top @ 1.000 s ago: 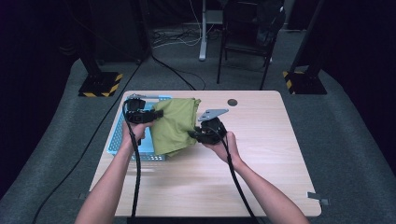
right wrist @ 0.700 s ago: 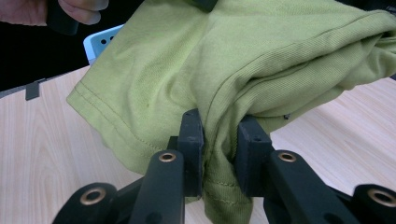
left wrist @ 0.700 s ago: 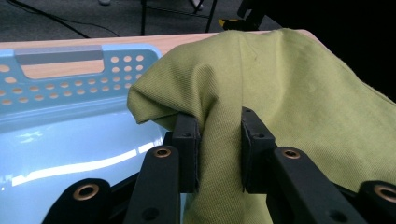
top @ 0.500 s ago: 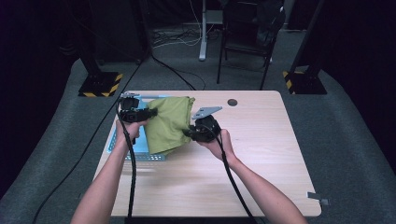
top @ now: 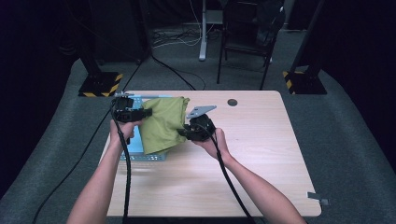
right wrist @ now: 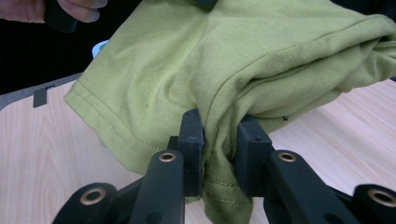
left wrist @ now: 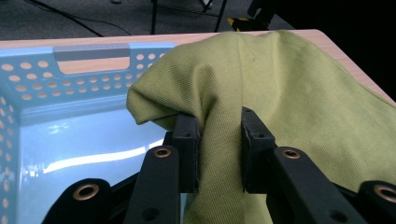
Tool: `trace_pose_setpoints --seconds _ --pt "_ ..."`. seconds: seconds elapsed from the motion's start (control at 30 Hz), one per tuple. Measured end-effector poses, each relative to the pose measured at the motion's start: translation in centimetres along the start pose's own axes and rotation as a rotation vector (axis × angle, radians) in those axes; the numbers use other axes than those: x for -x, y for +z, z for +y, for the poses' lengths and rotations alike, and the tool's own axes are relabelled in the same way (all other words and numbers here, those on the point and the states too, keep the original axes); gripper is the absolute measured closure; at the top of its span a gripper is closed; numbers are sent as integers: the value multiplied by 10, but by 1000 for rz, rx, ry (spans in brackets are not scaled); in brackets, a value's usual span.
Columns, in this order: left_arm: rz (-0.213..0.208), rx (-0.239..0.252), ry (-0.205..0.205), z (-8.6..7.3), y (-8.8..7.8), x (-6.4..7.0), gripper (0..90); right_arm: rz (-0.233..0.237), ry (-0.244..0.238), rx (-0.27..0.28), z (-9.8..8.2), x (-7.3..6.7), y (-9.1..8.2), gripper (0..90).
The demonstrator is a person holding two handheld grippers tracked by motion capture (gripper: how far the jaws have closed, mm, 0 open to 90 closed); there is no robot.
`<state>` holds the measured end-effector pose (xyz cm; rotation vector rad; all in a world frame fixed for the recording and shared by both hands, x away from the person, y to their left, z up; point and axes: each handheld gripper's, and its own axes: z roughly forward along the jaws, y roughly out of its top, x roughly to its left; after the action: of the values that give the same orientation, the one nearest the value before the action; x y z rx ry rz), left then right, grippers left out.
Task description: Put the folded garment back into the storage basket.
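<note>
While pinched, both claws grip cloth (top: pixel 161 122).

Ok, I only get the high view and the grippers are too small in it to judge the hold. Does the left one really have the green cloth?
Observer: Yes. In the left gripper view a bunched fold of the green cloth is pinched between the left gripper fingers.
Operator: And the right one?
Observer: The right gripper clamps a fold of several layers just above a stitched hem.
Operator: Is anything in the blue basket under it?
Observer: The part of the blue basket floor that the left gripper view shows is bare and glossy; the cloth hides the rest.
</note>
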<state>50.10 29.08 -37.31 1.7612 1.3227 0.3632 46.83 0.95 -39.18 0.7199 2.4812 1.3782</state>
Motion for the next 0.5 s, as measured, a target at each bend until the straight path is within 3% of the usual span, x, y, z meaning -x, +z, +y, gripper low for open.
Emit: trace_pose_setpoints --seconds 0.5 --pt "29 9 -3 2 -12 -12 724 18 -15 9 8 -6 16 744"
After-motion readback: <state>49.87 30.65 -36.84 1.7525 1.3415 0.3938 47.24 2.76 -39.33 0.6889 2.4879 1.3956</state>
